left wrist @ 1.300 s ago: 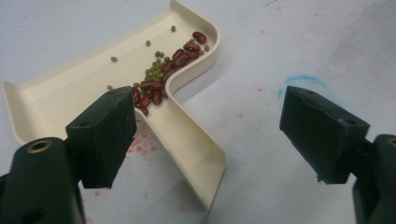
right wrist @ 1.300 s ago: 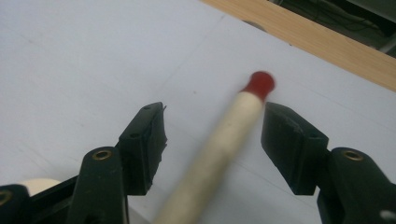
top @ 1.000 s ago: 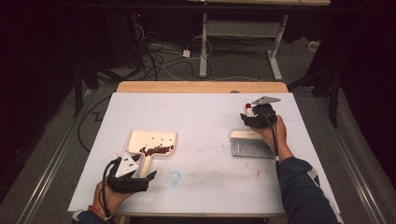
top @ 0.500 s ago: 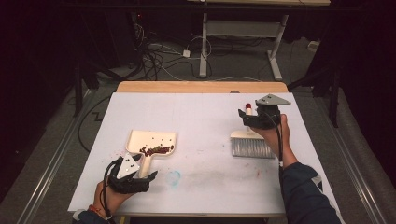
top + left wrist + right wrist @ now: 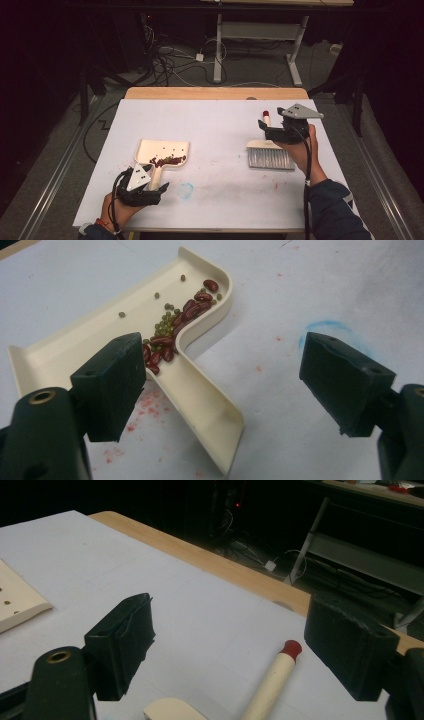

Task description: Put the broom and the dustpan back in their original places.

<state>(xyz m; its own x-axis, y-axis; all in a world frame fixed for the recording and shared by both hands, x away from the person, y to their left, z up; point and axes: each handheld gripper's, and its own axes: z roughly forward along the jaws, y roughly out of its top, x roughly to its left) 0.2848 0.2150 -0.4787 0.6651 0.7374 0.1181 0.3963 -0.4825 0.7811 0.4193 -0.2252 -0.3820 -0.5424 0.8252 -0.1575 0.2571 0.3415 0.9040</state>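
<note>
The cream dustpan (image 5: pixel 162 152) lies flat on the white table cover (image 5: pixel 210 125), at the near left side, and holds a small heap of red kidney beans (image 5: pixel 167 337) mixed with green mung beans (image 5: pixel 167 322) near the base of its handle. The left gripper (image 5: pixel 150 192) sits low at this handle with its jaws wide apart; the handle runs between them, and the pads do not press on it. At the right side lies the hand brush (image 5: pixel 270 155), its red-tipped handle (image 5: pixel 272 677) pointing away from the person. The right gripper (image 5: pixel 272 131) hovers just above the brush; its jaws have just been opening, stand wide, and grip nothing.
</note>
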